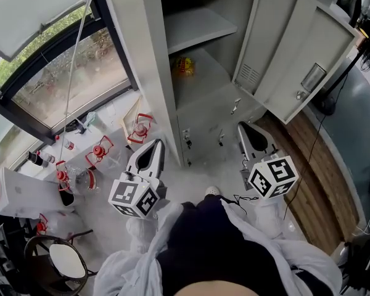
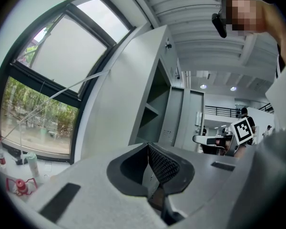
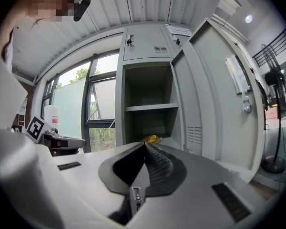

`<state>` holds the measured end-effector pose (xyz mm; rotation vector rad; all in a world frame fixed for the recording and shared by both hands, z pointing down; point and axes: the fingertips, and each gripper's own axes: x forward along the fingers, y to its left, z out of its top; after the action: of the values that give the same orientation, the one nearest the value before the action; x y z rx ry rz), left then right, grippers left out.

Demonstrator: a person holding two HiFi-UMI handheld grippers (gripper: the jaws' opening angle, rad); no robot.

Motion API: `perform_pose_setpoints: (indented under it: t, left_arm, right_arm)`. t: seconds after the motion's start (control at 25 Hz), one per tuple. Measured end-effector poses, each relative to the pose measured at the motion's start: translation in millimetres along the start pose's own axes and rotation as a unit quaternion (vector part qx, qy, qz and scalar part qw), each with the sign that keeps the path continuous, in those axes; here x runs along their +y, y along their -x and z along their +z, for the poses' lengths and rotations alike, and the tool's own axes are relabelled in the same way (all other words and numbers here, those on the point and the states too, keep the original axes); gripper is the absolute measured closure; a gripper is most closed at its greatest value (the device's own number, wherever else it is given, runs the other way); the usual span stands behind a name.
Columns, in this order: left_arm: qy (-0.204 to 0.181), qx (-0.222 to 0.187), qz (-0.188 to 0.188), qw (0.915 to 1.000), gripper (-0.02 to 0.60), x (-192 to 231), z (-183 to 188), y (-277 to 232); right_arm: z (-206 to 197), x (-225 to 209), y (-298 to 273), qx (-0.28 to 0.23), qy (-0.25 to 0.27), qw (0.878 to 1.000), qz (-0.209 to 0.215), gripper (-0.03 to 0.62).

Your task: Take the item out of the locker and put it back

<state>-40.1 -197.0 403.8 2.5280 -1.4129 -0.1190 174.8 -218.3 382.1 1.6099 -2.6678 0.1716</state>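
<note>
Yellow packet (image 1: 184, 65) isn't held by anything: up close the left gripper (image 1: 158, 143) and right gripper (image 1: 242, 127) both have jaws pinched together on nothing, and further out it's lying inside the open locker (image 1: 149, 54), under the shelf (image 1: 197, 26).

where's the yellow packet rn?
Head view, upper centre: the yellow packet lies inside the open locker, on the compartment floor under the shelf, close to the left wall.
</note>
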Motion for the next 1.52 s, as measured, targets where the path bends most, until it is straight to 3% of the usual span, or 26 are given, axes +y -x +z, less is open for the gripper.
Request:
perform_pose_setpoints:
  t: [0.32, 1.52]
  left_arm:
    - [0.006, 0.005, 0.006, 0.9999, 0.574, 2, -5, -8]
    - [0.002, 0.005, 0.007, 1.0, 0.574, 3, 1, -18]
  right_arm:
    - [-21, -8, -2, 0.026, 0.007, 0.999, -0.017, 0.595]
    - [-17, 13, -30, 0.033, 0.024, 0.999, 0.018, 0.595]
